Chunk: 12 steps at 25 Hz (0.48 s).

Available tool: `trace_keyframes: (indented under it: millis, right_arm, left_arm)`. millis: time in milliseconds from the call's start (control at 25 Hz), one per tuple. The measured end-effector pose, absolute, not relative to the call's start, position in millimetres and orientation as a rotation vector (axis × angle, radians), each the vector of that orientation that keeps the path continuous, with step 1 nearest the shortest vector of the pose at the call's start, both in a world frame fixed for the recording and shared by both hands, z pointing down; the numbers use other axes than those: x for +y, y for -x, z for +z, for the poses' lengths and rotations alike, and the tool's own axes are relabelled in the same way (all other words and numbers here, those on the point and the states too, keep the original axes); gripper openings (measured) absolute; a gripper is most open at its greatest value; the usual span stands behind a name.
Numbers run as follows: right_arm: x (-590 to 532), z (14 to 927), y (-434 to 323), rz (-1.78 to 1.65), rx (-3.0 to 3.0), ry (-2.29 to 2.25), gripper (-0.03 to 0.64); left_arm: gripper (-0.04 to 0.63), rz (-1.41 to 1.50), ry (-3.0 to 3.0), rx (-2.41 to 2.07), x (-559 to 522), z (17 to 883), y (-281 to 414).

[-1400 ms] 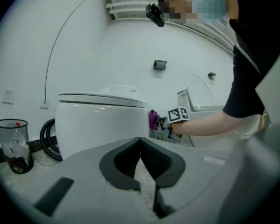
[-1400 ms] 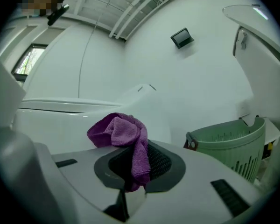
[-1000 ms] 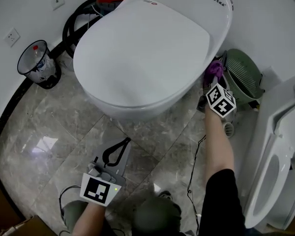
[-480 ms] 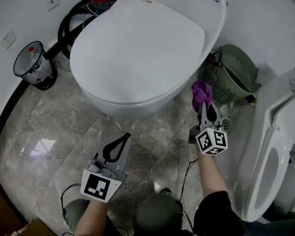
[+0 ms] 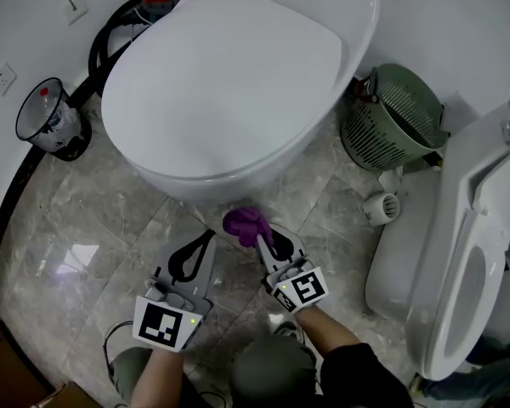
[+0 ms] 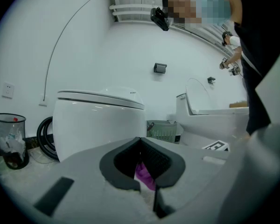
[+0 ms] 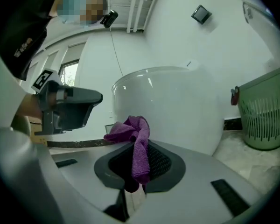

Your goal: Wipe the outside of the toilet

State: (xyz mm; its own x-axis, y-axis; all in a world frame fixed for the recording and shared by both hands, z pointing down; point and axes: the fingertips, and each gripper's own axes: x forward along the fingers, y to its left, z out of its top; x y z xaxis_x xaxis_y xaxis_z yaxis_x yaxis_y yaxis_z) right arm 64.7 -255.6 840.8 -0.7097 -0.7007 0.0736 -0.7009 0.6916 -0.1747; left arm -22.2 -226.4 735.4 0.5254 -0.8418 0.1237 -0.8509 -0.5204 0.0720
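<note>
- The right hand-held gripper (image 5: 260, 237) is clamped on a purple cloth (image 5: 246, 225). Most of the cloth is bunched above the jaw tips, and one strand runs down between them.
- The left hand-held gripper (image 5: 212, 240) has its tips together and grips nothing. A sliver of purple shows through the gap in its own view, probably the same cloth seen beyond it.
- The toilet (image 5: 229, 83) stands just ahead with its lid down. The cloth hangs near the lower front of the bowl and does not appear to be touching it.
- Risk: the grip is a narrow pinch on a loose wad. Dragging it over the curved, glazed wall could pull the cloth free or roll it aside.
- Risk: if the wad shifts, the hard jaw tips rather than the fabric would meet the porcelain and scrape it.
- Risk: the bowl curves under towards its base, so a flat stroke would probably miss the underside.
- The floor (image 5: 85, 228) is glossy grey marble tile that reflects the light, so a dropped cloth would likely slide.
- The room is tight, with white walls. A green basket (image 5: 395, 121) sits to the right of the bowl, a second toilet (image 5: 467, 253) with its seat up is beyond that, and a wire waste bin (image 5: 42, 117) and a black hose (image 5: 110, 41) are to the left.
</note>
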Motion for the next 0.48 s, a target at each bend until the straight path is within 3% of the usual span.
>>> trace_keyframes:
  millis: [160,480]
  right_arm:
    - [-272.5,856.2,-46.7,0.349,-2.885,-1.22,0.043]
    - [-321.6,846.4,-81.6,0.328,-2.84,-1.356,0.043]
  left_arm:
    - [0.006,0.122,-2.648,-1.464,-224.8,736.4,17.8]
    - [0.006,0.112,-2.641,-1.463,-225.6,737.0,11.5]
